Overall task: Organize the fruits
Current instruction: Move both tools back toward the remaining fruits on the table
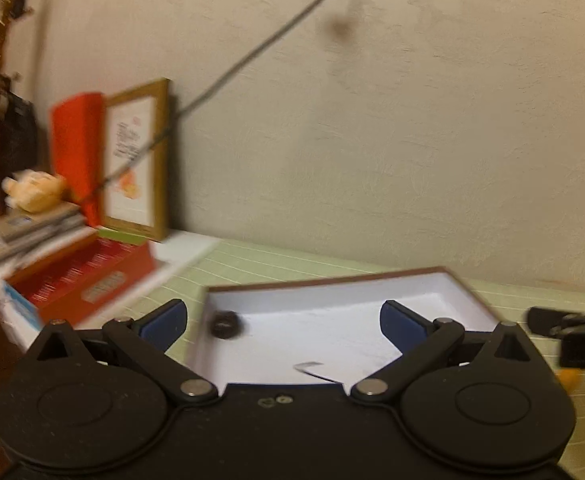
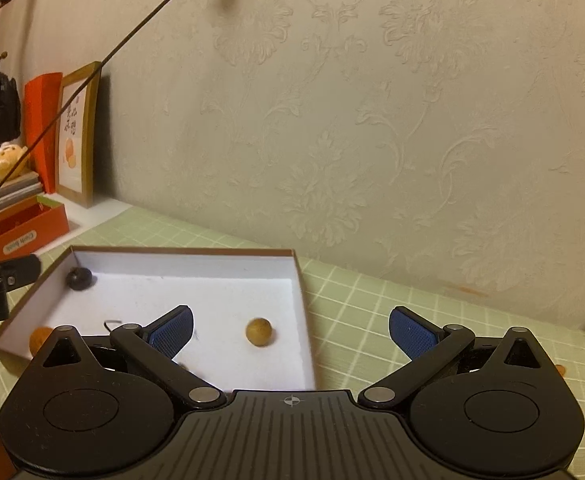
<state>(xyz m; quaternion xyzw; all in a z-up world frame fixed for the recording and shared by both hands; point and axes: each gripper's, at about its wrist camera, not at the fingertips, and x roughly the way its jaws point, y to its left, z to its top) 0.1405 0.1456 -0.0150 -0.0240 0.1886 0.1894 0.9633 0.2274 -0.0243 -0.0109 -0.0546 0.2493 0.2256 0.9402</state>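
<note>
Inside the white-lined box (image 2: 276, 280), a round tan fruit (image 2: 259, 332) and dark fruit (image 2: 79, 278); both hand-held grippers spread, empty.

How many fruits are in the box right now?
3 show: a dark fruit in the white box's far left corner, a tan fruit mid-floor, an orange fruit at the near left wall. The right claw may hide more.

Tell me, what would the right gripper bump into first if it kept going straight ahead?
Probably the white box's right wall, or the green checked cloth beside it. The right gripper is open and empty, with the tan round fruit lying just left of its centre. Depth is hard to judge.
</note>
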